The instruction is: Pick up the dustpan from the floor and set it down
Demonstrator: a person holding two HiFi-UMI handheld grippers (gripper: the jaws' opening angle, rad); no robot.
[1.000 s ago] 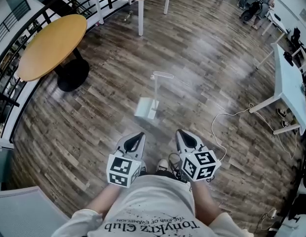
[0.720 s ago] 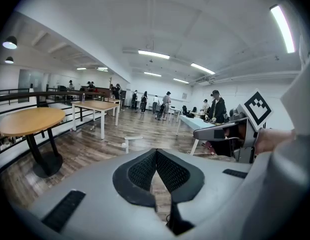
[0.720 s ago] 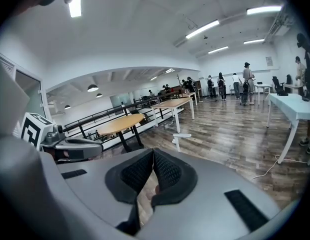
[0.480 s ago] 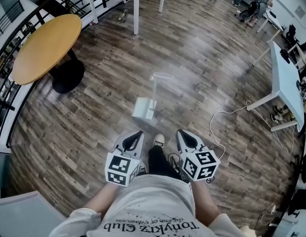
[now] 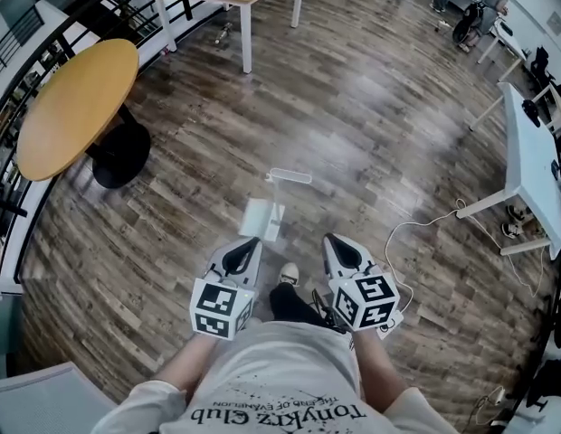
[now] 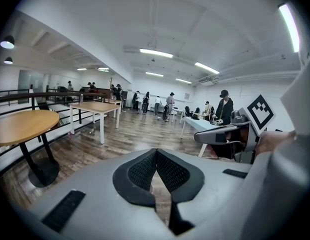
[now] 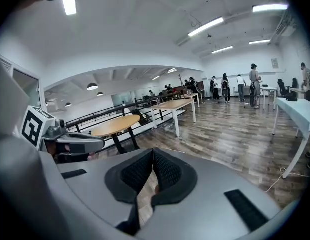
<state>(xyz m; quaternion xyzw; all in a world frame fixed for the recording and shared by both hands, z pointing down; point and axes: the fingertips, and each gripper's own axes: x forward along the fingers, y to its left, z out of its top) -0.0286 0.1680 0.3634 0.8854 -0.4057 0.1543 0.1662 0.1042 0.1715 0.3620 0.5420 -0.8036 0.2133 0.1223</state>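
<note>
While the dustpan (image 5: 262, 217) is seen standing untouched on the floor (image 5: 371, 134) just ahead, nothing is gripped: left gripper (image 5: 249, 245) and right gripper (image 5: 333, 242) are held closed, empty. Pickup and set-down are judged undone.

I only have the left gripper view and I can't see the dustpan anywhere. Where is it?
Observer: The head view shows the dustpan on the wood floor, just ahead of the left hand-held gripper, with its handle upright.
Operator: Is the other gripper holding anything?
Observer: No. The right hand-held gripper has its jaws together with nothing between them.
Operator: Anything else down there?
Observer: A white cable lies on the floor to the right of the right hand-held gripper.
</note>
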